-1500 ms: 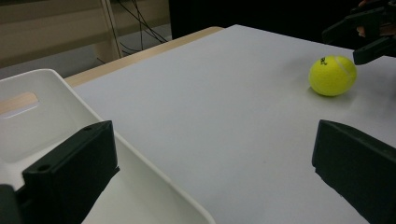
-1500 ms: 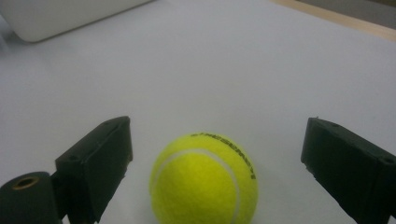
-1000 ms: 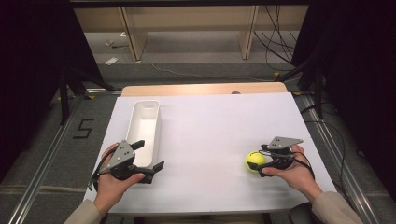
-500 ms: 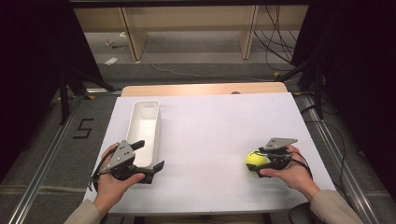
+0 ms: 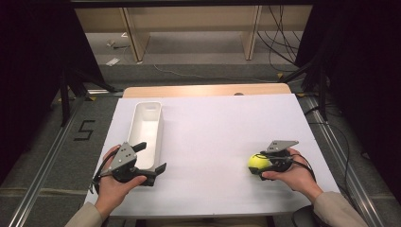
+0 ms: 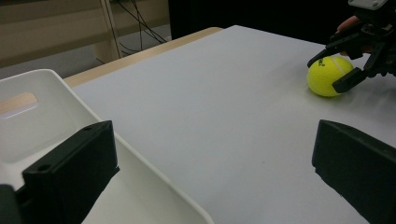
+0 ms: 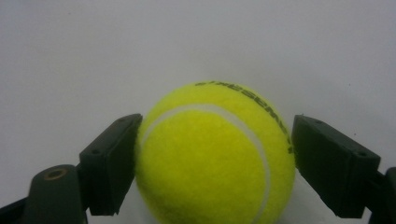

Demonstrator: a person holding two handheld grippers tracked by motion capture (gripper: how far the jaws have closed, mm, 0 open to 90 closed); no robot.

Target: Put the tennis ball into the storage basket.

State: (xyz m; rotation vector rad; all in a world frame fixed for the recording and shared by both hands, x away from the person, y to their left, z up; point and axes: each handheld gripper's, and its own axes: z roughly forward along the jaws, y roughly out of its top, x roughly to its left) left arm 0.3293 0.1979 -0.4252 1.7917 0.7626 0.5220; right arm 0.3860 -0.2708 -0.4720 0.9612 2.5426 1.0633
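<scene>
A yellow tennis ball (image 5: 256,161) rests on the white table at the front right. My right gripper (image 5: 259,163) lies level around it, and its jaws have just been closing. In the right gripper view both black pads (image 7: 112,163) touch the sides of the ball (image 7: 210,158). My left gripper (image 5: 152,156) stands open at the front left. One of its jaws hangs over the near end of a long white tray (image 5: 138,124), the other over bare table. The left gripper view shows its wide jaws (image 6: 210,163), the tray's rim (image 6: 140,161) and the ball (image 6: 325,77) far off in the right gripper (image 6: 327,74).
The white table cover (image 5: 222,127) lies on a wooden tabletop (image 5: 203,90). Shelving legs and cables stand on the floor beyond. A floor marking "5" (image 5: 84,130) sits left of the table. Metal rails run along both sides.
The right gripper's jaws have drawn in onto the tennis ball. Both hands have stayed where they were, and the left gripper has stayed open.
</scene>
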